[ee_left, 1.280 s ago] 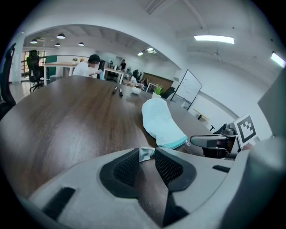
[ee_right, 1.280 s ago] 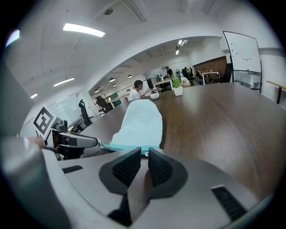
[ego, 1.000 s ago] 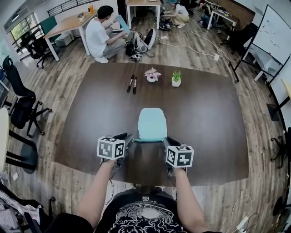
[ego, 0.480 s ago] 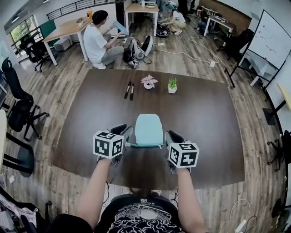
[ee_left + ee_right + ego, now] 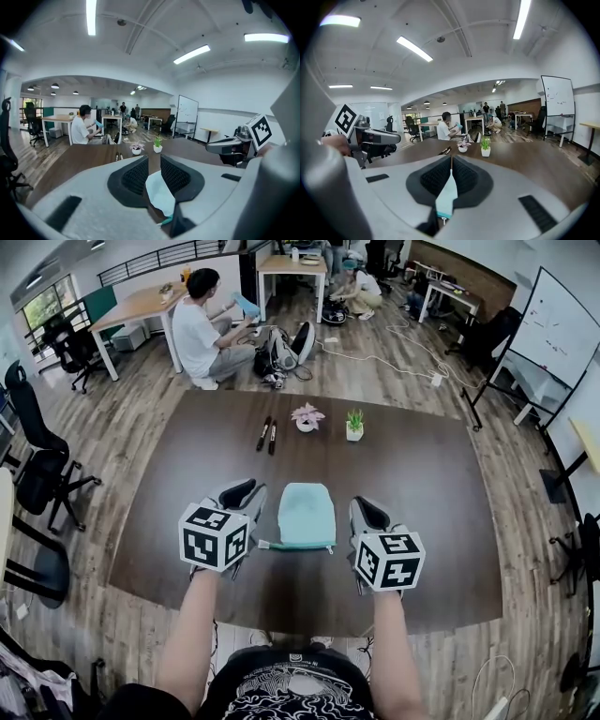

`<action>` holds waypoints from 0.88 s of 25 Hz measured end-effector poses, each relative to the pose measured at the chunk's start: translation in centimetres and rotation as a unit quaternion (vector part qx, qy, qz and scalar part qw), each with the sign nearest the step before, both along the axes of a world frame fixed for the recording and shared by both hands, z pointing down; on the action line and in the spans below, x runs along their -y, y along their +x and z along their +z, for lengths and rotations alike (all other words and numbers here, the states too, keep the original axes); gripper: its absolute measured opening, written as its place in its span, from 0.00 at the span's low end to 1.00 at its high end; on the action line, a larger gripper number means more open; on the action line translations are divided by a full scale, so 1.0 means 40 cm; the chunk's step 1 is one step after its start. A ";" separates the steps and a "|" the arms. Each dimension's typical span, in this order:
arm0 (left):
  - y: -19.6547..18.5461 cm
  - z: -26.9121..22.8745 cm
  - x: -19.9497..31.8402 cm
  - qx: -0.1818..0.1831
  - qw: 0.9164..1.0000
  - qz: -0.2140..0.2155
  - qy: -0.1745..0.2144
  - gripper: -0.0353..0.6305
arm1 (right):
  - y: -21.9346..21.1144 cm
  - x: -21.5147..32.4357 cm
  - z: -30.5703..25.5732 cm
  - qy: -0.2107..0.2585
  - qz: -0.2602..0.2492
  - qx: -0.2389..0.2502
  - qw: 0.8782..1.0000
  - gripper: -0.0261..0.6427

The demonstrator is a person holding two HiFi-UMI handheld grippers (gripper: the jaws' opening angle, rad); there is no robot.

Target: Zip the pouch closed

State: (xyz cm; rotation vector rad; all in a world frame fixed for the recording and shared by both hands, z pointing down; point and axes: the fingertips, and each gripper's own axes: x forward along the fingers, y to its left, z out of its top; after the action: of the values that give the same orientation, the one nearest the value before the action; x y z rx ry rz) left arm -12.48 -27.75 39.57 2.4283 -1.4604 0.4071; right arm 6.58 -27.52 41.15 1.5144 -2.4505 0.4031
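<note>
Head view: pouch [image 5: 307, 514], pale teal, sits btwn your two grippers over the near-middle of the table [image 5: 422, 493], zip edge toward you. Your left gripper [image 5: 246, 502] is narrow, jaws just been closing, w/ a bunched pouch corner pinched btwn the pads. Your right gripper [image 5: 364, 514] is clamped flat on the opposite corner, thin fabric edge only, and its jaws have also just been closing. What looks like the zip pull [image 5: 442, 220] hangs right below the right jaws. Probably you're holding both ends so the zip line stays taut & straight: one end anchors, the other can run the pull. Beyond the pouch, well apart: two pens [image 5: 268, 434], pink plant [image 5: 307, 416], green plant [image 5: 354, 424].

Vs a sec ago: both grippers & the pouch's near edge have come up toward the cam, and your hands are spread a bit wider. Pens & plants haven't moved.
</note>
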 end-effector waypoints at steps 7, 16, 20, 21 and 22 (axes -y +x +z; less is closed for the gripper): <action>-0.012 -0.083 0.004 0.005 0.999 -0.005 0.046 0.15 | 0.008 0.002 -0.094 0.051 0.002 -0.001 0.999 0.04; -0.023 -0.112 0.004 0.015 0.997 -0.013 0.073 0.12 | 0.000 0.000 -0.162 0.097 0.002 -0.011 0.995 0.04; -0.037 -0.113 0.002 0.018 0.996 -0.020 0.079 0.10 | -0.003 -0.002 -0.161 0.099 0.004 -0.013 0.995 0.03; -0.038 -0.113 0.003 0.018 0.996 -0.021 0.080 0.09 | -0.001 -0.002 -0.161 0.100 0.005 -0.014 0.995 0.03; -0.039 -0.114 0.003 0.018 0.996 -0.022 0.082 0.09 | 0.002 -0.001 -0.161 0.100 0.007 -0.015 0.995 0.03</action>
State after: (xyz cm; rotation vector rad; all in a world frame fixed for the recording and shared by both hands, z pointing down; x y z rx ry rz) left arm -14.05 -27.88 35.01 2.5197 -1.6183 0.3343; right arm 6.64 -27.47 34.72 1.6004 -2.5228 0.1389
